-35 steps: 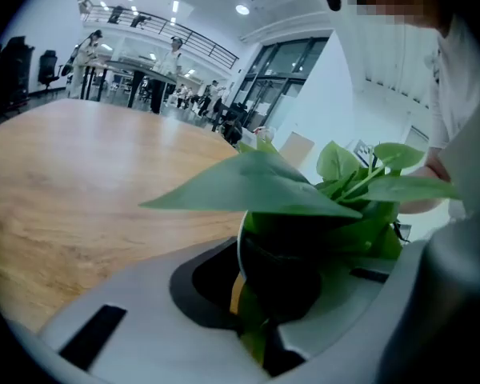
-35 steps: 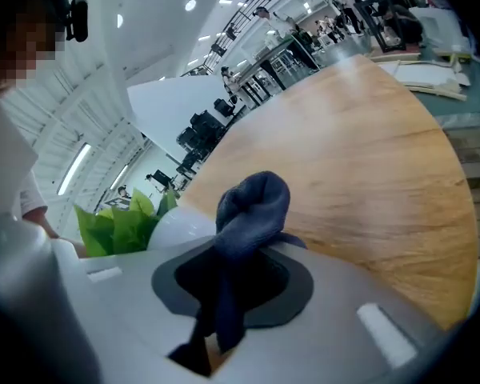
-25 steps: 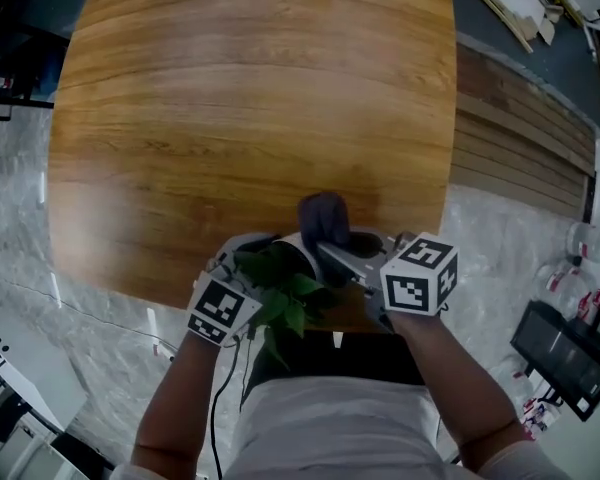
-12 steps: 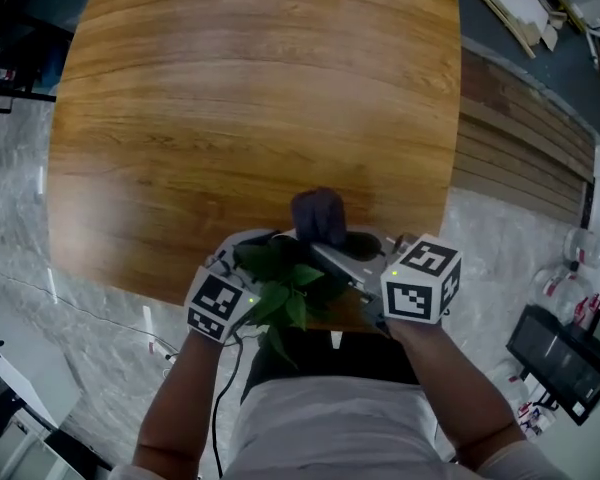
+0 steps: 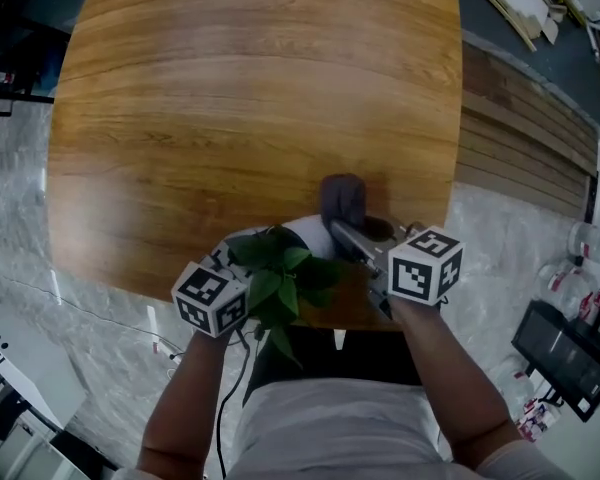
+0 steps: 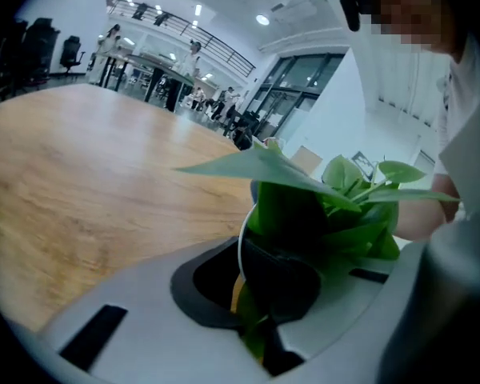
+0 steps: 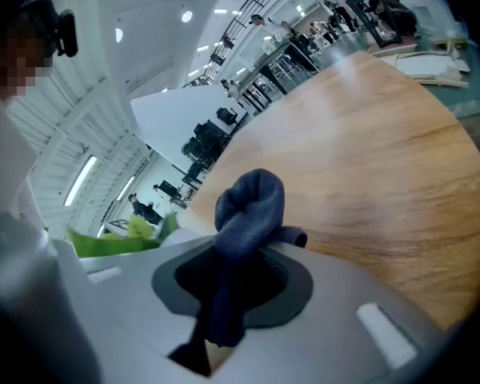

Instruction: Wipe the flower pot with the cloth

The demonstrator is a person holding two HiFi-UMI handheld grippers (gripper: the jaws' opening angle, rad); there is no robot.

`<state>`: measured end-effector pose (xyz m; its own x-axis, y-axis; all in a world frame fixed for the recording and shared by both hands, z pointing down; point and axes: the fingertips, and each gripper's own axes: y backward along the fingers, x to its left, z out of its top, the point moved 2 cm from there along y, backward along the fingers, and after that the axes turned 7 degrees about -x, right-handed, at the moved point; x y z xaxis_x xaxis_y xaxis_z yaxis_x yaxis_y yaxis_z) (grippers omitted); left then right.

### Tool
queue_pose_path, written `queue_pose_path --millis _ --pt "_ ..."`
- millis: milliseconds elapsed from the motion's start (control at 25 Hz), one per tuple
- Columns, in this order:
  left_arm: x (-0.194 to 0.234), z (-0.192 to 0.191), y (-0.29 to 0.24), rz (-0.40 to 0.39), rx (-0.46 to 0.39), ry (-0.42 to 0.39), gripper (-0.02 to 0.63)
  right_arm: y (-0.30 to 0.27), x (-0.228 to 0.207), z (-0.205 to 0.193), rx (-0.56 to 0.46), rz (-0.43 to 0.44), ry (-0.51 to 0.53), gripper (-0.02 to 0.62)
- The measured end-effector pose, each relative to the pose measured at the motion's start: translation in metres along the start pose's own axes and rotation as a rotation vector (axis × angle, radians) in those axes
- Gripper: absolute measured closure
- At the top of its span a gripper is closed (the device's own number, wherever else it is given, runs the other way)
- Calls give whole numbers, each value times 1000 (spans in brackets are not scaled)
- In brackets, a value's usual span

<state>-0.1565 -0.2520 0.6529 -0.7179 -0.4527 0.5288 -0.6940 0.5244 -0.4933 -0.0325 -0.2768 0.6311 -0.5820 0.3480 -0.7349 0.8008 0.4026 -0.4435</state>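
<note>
Grippers | left gripper: clamped on flower pot rim | right gripper: clamped on dark-blue cloth, just beside pot

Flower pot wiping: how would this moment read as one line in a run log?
left claw: shut on flower pot rim | right claw: shut on cloth | cloth: at pot's far-right side | pot: by table near edge

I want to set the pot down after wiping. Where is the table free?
Nearly the whole table is bare: from the cloth out to the far rim, and to both sides. Only the near edge is crowded, where the left gripper clamps the flower pot with its leaves and the right gripper grips the cloth.
</note>
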Motion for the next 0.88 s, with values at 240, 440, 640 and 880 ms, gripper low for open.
queue_pose_path --millis 240,440,640,880 --pt "13 -7 3 34 -6 145 586 6 64 3 -51 140 25 532" --pt "14 -6 0 47 -20 223 588 9 -9 -8 -69 -27 -5 532" --pt "21 -11 1 82 -16 314 588 10 12 -8 -78 -11 20 532" --pt "26 -14 3 127 0 416 584 11 71 -11 -81 109 44 532"
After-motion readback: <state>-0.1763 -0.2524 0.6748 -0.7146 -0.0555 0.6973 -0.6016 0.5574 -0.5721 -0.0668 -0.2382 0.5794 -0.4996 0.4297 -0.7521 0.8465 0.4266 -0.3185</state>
